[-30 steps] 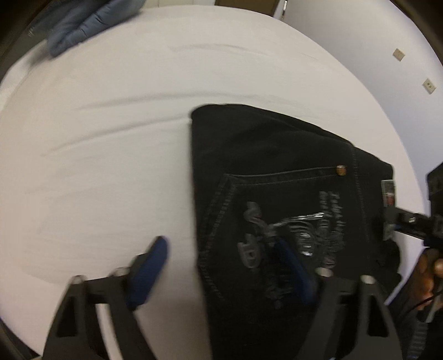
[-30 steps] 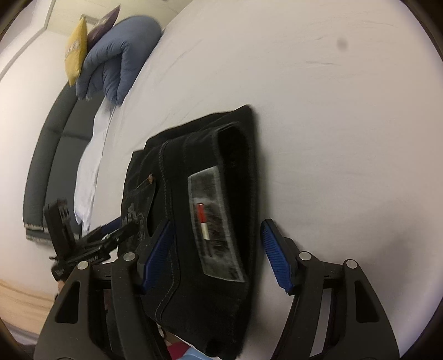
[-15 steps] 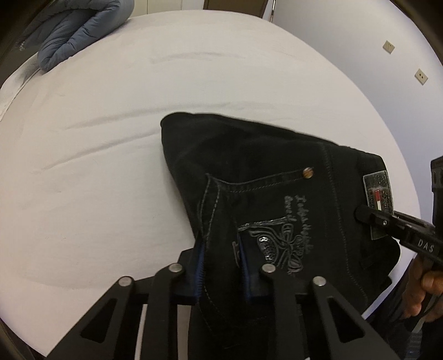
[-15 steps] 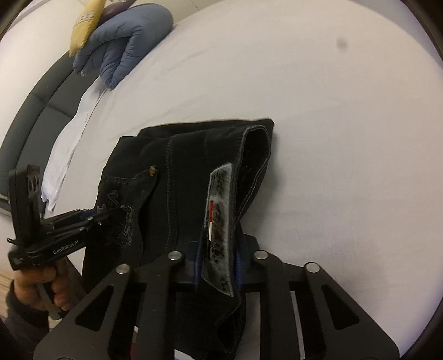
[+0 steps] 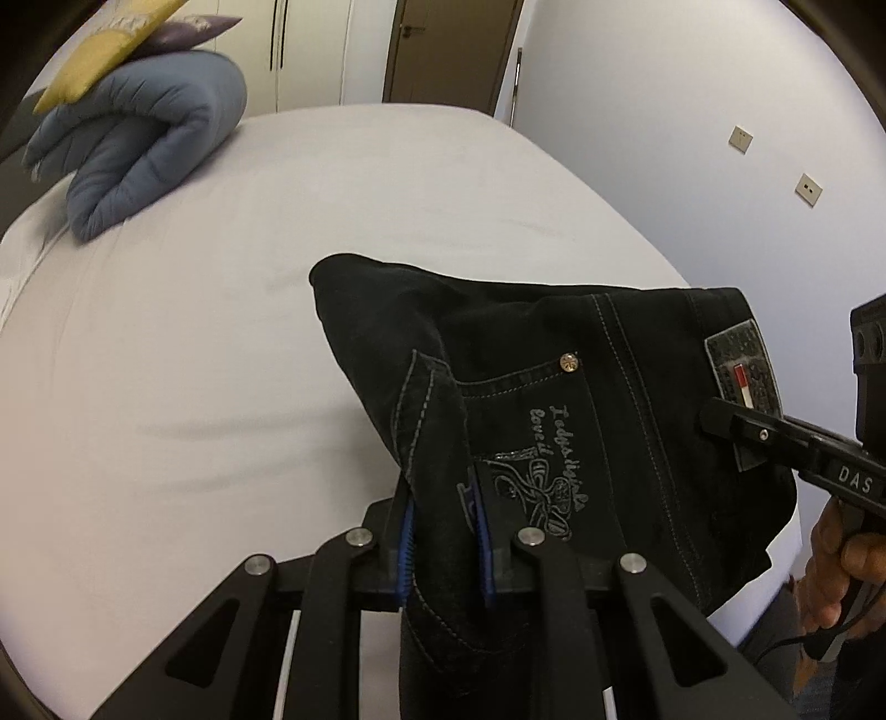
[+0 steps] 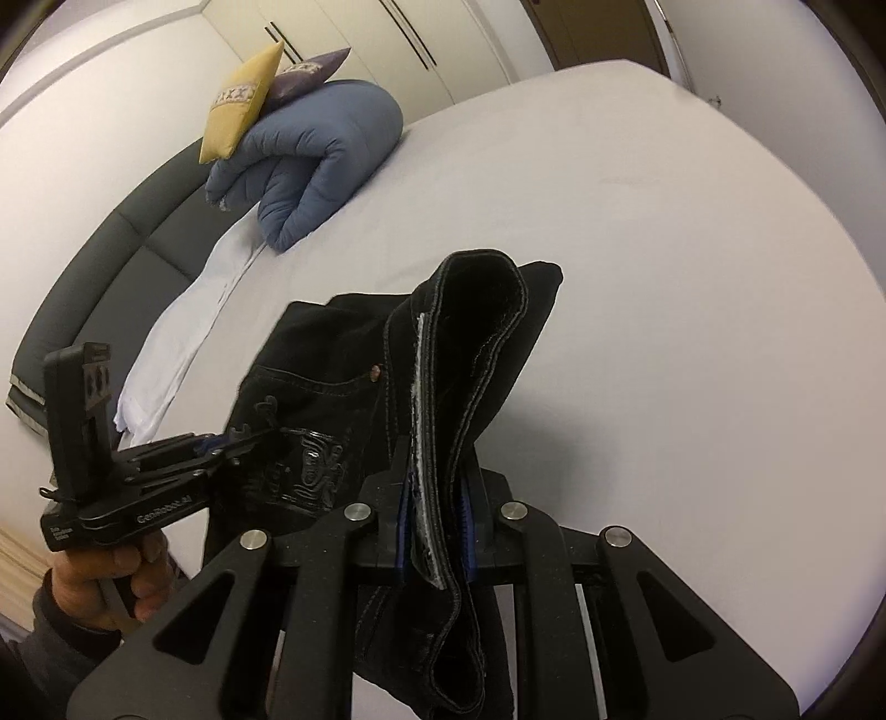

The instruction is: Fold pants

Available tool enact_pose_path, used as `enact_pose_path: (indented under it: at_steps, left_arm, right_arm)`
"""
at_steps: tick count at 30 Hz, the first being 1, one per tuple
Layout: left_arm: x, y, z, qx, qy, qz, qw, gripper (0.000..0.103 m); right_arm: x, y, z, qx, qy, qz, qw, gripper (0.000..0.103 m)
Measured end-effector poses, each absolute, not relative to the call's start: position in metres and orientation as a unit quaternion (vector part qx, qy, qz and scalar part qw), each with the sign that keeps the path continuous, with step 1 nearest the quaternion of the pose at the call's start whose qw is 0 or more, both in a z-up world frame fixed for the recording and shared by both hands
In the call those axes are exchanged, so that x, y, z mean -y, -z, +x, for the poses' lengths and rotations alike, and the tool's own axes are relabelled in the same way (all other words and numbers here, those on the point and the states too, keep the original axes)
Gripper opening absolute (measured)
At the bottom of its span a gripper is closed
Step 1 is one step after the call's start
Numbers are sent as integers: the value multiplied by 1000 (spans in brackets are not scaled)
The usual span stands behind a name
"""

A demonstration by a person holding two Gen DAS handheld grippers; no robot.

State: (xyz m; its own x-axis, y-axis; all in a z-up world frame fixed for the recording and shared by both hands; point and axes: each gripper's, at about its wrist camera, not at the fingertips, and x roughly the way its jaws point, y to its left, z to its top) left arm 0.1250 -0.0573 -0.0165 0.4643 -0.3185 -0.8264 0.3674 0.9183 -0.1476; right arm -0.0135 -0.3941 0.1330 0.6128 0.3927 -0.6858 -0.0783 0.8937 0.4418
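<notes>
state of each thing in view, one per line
black pants: folded, near end lifted off the bed
left gripper: shut on the pocket edge
right gripper: shut on the waistband
blue duvet: rolled up
door: closed
bed sheet: lightly creased

Folded pants [image 5: 581, 387] sit at the bed's [image 5: 221, 387] near edge; rolled duvet [image 5: 144, 160], cushions [image 6: 243, 105] at far-left corner.

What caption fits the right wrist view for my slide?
Right gripper clamps the waistband of folded black pants above a white bed; left gripper grips beside the pocket.
</notes>
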Motion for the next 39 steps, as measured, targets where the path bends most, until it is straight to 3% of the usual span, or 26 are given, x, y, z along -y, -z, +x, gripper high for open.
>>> enact_pose_path:
  at_steps: [5, 9, 11, 14, 17, 19, 24, 26, 29, 34, 37, 39]
  left_arm:
    - [78, 38, 144, -491, 194, 37, 849, 19]
    - [98, 73, 163, -517, 186, 44, 834, 20]
    - [105, 98, 169, -534, 173, 49, 826, 27]
    - [104, 112, 165, -531, 163, 44, 830, 44]
    - [97, 111, 155, -515, 164, 33, 840, 53]
    - [88, 101, 149, -506, 160, 29, 847, 55]
    - [78, 43, 92, -408, 124, 66, 902, 82]
    - [73, 11, 76, -338, 98, 87, 932, 103]
    - [63, -53, 17, -203, 57, 86, 974, 103]
    - [38, -130, -21, -88, -3, 77, 993, 103]
    - [22, -174, -59, -46, -10, 62, 997, 103]
    - [6, -196, -61, -57, -10, 42, 997, 103]
  right_arm:
    - [419, -122, 30, -436, -119, 191, 871, 13]
    - [445, -72, 59, -472, -95, 209, 851, 13]
    - [453, -44, 65, -495, -71, 214, 839, 15]
    - [465, -8, 57, -495, -54, 243, 833, 26]
    - [486, -3, 43, -468, -70, 317, 822, 33]
    - [498, -11, 32, -460, -61, 326, 824, 46]
    - [499, -71, -12, -406, -1, 266, 874, 49]
    - [488, -113, -37, -360, 10, 234, 903, 49]
    - [464, -187, -75, -257, 28, 164, 952, 50]
    - [428, -290, -158, -67, 90, 80, 990, 101]
    - [403, -342, -209, 46, 122, 41, 991, 103]
    - [390, -365, -229, 78, 123, 24, 989, 103]
